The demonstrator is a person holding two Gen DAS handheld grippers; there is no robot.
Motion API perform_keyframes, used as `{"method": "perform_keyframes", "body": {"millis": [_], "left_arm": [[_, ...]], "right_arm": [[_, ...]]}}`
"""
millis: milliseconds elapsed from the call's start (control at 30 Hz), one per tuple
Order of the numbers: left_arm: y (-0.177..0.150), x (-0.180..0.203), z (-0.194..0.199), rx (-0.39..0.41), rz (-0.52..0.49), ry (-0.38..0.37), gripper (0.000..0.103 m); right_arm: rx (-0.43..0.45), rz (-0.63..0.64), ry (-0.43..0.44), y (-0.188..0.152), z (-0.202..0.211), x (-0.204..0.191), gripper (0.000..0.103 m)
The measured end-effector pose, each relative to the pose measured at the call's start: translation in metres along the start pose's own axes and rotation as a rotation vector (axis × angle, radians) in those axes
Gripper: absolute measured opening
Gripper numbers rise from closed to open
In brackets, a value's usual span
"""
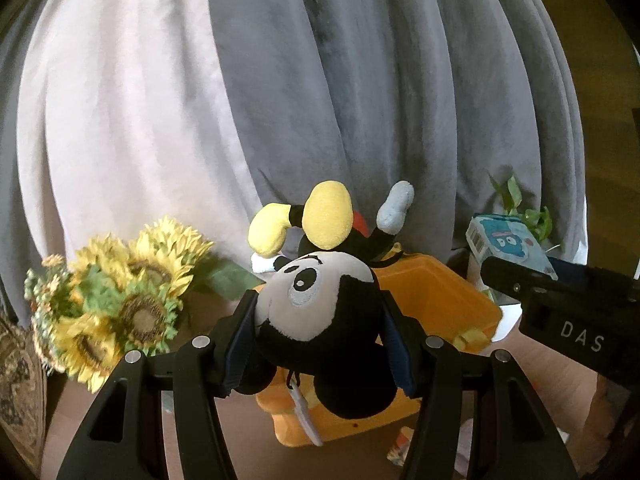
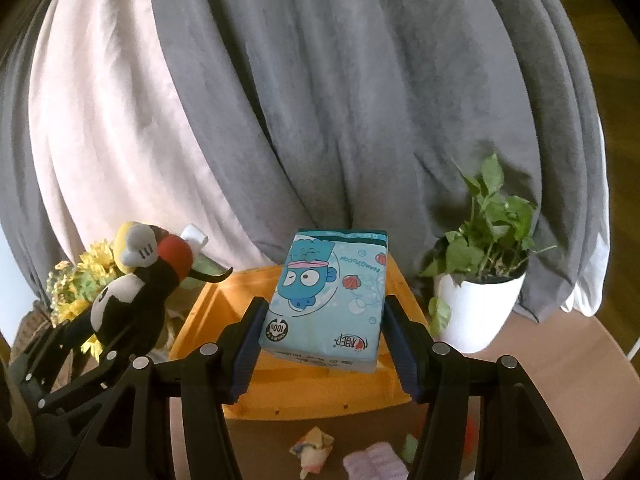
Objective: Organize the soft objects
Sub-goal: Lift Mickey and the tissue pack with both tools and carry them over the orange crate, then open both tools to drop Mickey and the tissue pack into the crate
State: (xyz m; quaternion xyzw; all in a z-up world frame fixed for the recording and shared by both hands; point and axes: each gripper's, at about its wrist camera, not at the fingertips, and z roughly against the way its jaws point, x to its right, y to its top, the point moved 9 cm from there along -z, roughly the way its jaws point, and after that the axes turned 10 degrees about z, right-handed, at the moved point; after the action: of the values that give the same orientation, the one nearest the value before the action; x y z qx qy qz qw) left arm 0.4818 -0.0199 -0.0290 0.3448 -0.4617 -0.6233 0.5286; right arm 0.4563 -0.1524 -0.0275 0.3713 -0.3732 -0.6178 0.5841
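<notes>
1. Claw states first: my left claw [image 1: 318, 330] was closed on a black plush mouse toy [image 1: 320, 312], with both blue pads pressing the sides of its head.
2. I saw the toy upside down, its yellow shoes [image 1: 326, 216] pointing up toward the curtain, and a white tag hanging below its head.
3. My right claw [image 2: 320, 340] was gripping a blue tissue pack [image 2: 324, 300]; the pads were touching both long sides of the pack.
4. The pack had a cartoon fish face printed on it and it was tilted a little, with the far end higher.
5. Both things were held in the air above an orange bin [image 2: 304, 396] which stood on the brown bench [image 2: 560, 376]. The toy hung over the near left part of the bin and the pack over its middle.
6. In the right wrist view the toy and the left claw appeared at the left, near the pack but apart from it.
7. A bunch of artificial sunflowers [image 1: 120, 292] stood left of the bin, and a green plant in a white pot [image 2: 476, 304] stood right of it.
8. A few small soft things [image 2: 312, 448] lay on the bench in front of the bin; I could not tell what they were.
9. A grey and pale curtain [image 2: 320, 100] filled the background.
</notes>
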Motion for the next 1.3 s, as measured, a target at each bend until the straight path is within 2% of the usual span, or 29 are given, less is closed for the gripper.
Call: {"method": "perform_keyframes", "body": {"millis": [167, 433, 567, 767, 900, 1033, 1067, 1133, 1300], "left_arm": [[0.0, 0.001, -0.026, -0.02, -0.046, -0.016, 0.057], [-0.006, 0.002, -0.079, -0.102, -0.086, -0.083, 0.057], [-0.014, 0.006, -0.103, -0.158, -0.125, -0.118, 0.057], [-0.028, 0.011, -0.133, -0.226, -0.188, -0.133, 0.058], [-0.039, 0.014, -0.15, -0.299, -0.212, -0.154, 0.058], [-0.042, 0.013, -0.155, -0.323, -0.194, -0.16, 0.064], [-0.041, 0.013, -0.155, -0.322, -0.188, -0.159, 0.071], [-0.038, 0.011, -0.153, -0.305, -0.174, -0.149, 0.078], [-0.029, 0.01, -0.146, -0.29, -0.131, -0.126, 0.078]], "right_arm": [[-0.013, 0.013, -0.017, 0.005, -0.023, 0.002, 0.059], [-0.077, 0.011, -0.037, 0.004, -0.07, 0.002, 0.059], [-0.098, 0.026, -0.049, 0.001, -0.091, 0.002, 0.059], [-0.148, 0.047, -0.066, -0.008, -0.119, 0.007, 0.056], [-0.185, 0.045, -0.074, -0.015, -0.136, 0.011, 0.055], [-0.211, 0.033, -0.057, -0.021, -0.144, 0.013, 0.058], [-0.21, 0.033, -0.063, -0.02, -0.143, 0.014, 0.064], [-0.201, 0.03, -0.082, -0.018, -0.142, 0.018, 0.071], [-0.185, 0.03, -0.093, -0.011, -0.135, 0.023, 0.072]]}}
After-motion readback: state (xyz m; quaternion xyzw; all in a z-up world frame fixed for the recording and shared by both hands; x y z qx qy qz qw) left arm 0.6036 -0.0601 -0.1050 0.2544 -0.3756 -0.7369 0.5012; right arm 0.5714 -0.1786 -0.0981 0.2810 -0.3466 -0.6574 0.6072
